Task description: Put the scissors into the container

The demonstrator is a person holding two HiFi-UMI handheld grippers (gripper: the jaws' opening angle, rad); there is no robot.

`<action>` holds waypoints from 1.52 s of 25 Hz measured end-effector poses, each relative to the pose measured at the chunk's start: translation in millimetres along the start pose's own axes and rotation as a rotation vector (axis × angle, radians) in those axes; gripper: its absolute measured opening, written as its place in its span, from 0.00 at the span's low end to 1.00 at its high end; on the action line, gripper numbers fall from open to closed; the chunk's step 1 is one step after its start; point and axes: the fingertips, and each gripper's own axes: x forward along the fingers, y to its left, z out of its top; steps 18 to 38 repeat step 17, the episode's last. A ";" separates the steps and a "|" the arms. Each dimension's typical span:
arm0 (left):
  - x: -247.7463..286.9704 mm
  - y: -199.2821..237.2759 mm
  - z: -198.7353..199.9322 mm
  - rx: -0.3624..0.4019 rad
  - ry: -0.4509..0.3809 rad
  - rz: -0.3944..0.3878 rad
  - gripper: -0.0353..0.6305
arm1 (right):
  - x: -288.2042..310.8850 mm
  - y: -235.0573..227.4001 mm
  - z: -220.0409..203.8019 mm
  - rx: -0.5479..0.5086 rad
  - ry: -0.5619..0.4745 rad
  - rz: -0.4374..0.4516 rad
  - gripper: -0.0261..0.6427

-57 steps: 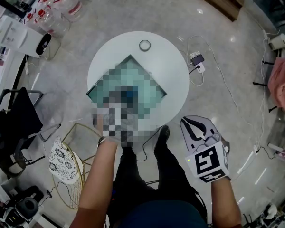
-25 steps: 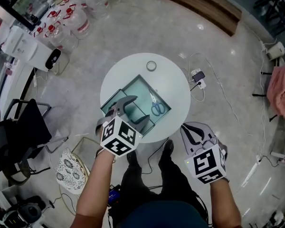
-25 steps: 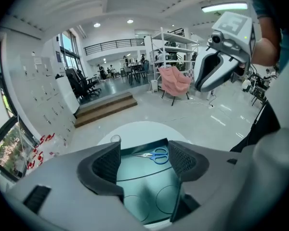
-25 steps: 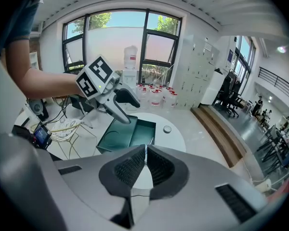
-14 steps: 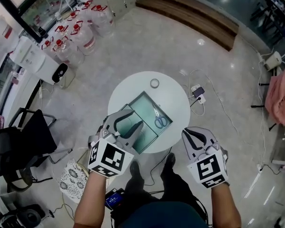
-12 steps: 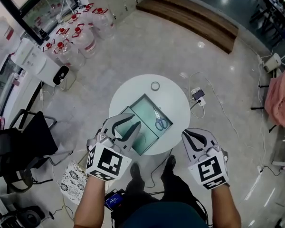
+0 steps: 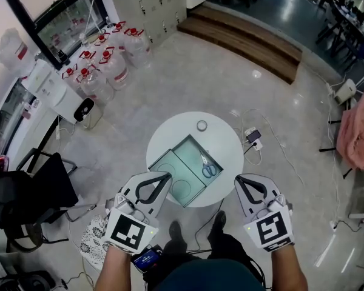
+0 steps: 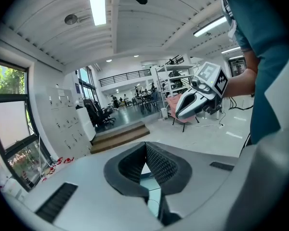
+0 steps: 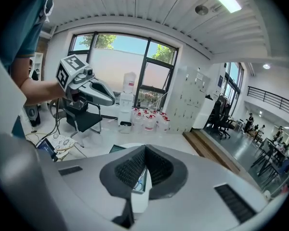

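Bearing the container [image 7: 170, 170], the round table [image 7: 227, 149] stands near water jugs [image 7: 115, 65] and a chair [image 7: 33, 193].

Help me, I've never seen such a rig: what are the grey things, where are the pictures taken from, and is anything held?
A person stands by a round white table, holding a gripper in each hand. One picture comes from a head camera looking down. The other two come from cameras on the left gripper and right gripper. On the table sit a teal container with scissors inside, and a small ring. Both grippers are shut and empty; the left's fingers just closed.
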 end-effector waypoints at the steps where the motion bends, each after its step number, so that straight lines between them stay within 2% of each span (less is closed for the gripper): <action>1: -3.3 -1.0 0.5 -0.002 -0.003 0.001 0.08 | -2.0 1.7 1.6 0.000 -0.001 -0.001 0.09; 9: -20.7 -13.6 0.3 -0.012 -0.004 -0.006 0.08 | -16.8 16.7 1.3 0.005 0.009 -0.007 0.09; 14: -22.4 -15.4 -3.5 -0.005 -0.002 -0.013 0.08 | -18.0 21.8 0.1 0.048 0.028 -0.013 0.09; 38: -25.5 -13.3 -6.1 -0.015 0.005 -0.022 0.08 | -16.2 23.5 3.3 0.035 0.032 -0.012 0.09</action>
